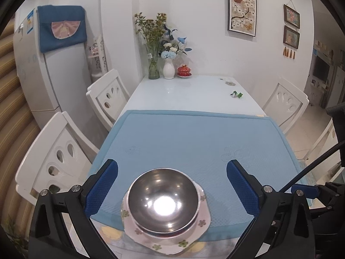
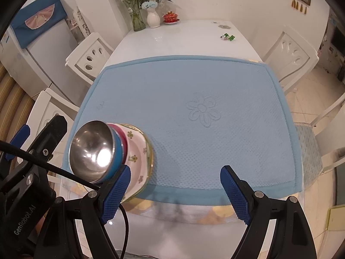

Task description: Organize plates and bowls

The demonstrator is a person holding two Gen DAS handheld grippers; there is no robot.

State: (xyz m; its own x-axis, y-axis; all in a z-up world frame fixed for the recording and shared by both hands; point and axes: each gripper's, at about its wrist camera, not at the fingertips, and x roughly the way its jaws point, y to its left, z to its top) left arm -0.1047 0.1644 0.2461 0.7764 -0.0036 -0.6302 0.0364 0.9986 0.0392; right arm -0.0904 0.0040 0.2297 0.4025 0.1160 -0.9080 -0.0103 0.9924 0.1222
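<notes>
Sitting at the near edge of the blue mat (image 2: 194, 112), the stack is a steel bowl (image 1: 162, 200) nested on what look like a blue-walled and a red-rimmed bowl beneath it, all resting on a pink floral plate (image 1: 202, 220). I judge the steel bowl light, stiff and slick, likely to slide on its neighbours if tipped; the plate looks like ceramic, heavier and chippable. The bowl's rim is probably the safest hold; for the plate, an edge overhanging the mat.

The left gripper (image 1: 172, 185) hangs over the stack, angled moderately downward, its blue pads spread wide to either side of the bowl and touching nothing. The right gripper (image 2: 175, 191) points more steeply down at bare mat to the right of the stack, pads likewise wide apart and empty, its left pad just in front of the plate's edge in the right wrist view.
</notes>
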